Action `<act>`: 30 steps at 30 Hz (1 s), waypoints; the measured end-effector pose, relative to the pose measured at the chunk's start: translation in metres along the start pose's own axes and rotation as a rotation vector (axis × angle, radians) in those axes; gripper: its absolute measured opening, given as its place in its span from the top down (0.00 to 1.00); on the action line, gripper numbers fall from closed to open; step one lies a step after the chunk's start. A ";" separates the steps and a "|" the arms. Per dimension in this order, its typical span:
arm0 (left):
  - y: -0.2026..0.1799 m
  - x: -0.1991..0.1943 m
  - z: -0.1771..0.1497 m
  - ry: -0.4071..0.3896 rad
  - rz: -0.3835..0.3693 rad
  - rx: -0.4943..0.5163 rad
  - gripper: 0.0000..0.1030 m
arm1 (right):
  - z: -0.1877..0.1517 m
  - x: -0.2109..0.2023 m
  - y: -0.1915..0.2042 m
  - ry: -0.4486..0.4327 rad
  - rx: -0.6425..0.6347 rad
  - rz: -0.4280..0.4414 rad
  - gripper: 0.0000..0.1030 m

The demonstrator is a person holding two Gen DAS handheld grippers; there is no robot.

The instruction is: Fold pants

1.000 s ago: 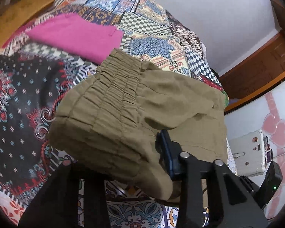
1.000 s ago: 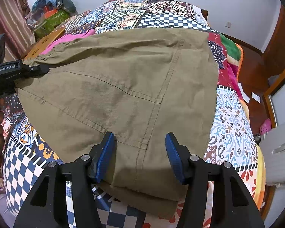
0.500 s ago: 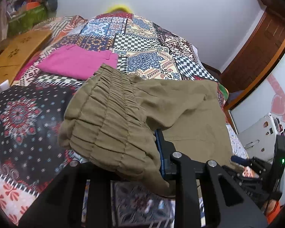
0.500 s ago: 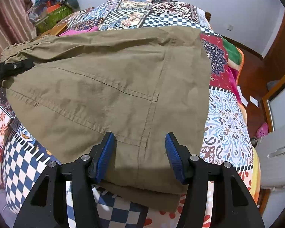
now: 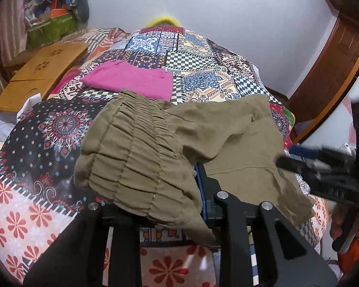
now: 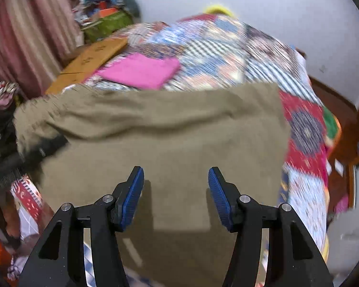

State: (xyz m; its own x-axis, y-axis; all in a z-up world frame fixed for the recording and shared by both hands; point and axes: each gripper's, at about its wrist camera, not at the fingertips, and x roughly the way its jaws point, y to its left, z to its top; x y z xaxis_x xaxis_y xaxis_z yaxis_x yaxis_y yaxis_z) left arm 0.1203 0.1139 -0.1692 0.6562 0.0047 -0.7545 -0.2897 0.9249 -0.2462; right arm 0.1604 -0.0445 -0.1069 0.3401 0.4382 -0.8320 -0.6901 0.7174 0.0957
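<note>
Pants [image 5: 227,138], olive and partly folded, lie on the patchwork bed [image 5: 203,71] in front of a folded pink cloth [image 5: 129,79]. My left claw [image 5: 179,191] is clenched on their gathered waistband, lifted off the quilt. My right claw [image 6: 176,191] hangs over the flat folded part, blue pads spread apart, gripping nothing.

White wall [image 5: 239,12]; bed with patchwork quilt [image 5: 203,71]; wooden door [image 5: 335,59] right; striped curtain [image 6: 24,35] left
</note>
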 end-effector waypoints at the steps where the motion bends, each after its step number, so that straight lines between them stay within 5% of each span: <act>1: 0.001 0.000 -0.002 -0.002 0.001 0.002 0.76 | 0.006 0.004 0.006 -0.002 -0.019 -0.003 0.49; 6: 0.005 -0.003 -0.006 -0.013 -0.005 -0.003 0.76 | 0.033 0.039 0.043 0.036 -0.095 0.016 0.49; 17: 0.009 0.004 -0.005 0.000 -0.025 -0.016 0.79 | 0.030 0.102 0.050 0.210 -0.095 0.075 0.50; 30: -0.015 -0.014 0.008 -0.072 0.016 0.102 0.79 | 0.015 0.042 0.038 0.104 -0.091 0.045 0.49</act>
State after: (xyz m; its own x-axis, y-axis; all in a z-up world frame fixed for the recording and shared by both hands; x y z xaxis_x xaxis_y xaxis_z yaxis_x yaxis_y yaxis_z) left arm 0.1214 0.1028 -0.1499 0.7013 0.0436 -0.7115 -0.2303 0.9584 -0.1683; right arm 0.1575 0.0094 -0.1296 0.2431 0.4071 -0.8804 -0.7598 0.6441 0.0880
